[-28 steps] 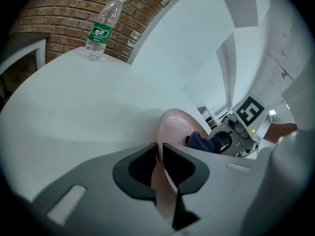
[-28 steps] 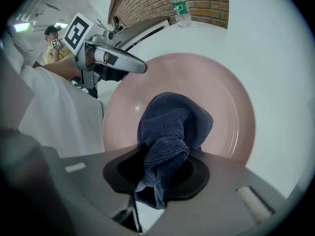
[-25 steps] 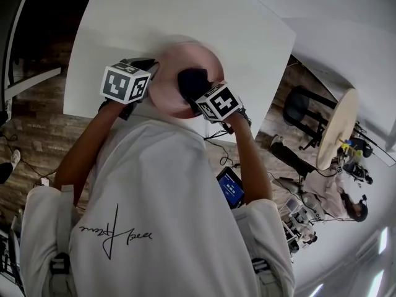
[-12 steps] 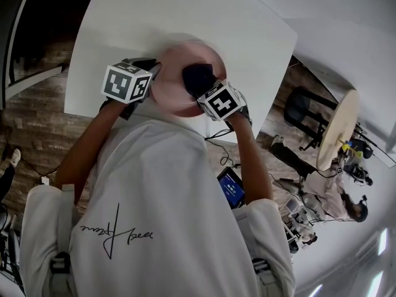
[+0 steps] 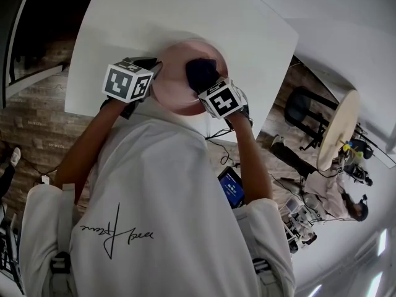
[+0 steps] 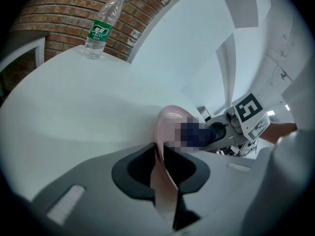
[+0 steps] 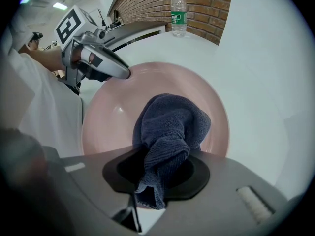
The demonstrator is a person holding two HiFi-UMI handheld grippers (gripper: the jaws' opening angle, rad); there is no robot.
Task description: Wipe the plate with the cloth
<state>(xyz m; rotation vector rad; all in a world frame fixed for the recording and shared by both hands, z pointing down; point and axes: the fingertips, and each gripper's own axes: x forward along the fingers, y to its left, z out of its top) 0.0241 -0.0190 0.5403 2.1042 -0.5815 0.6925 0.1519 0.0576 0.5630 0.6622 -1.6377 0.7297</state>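
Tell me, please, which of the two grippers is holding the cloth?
The right gripper: its jaws are shut on the dark blue cloth, pressed into the pink plate. The left gripper instead clamps the plate's rim.

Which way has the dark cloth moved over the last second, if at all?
Yes. In the head view the cloth has slid slightly up and right across the plate, away from the table's near edge.

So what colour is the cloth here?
Dark navy blue cloth, clearest in the right gripper view.

Lab-like workspace: white tables (image 5: 173, 11), brick wall (image 6: 61, 11), seated person (image 5: 322, 189) amid equipment (image 5: 296, 218).
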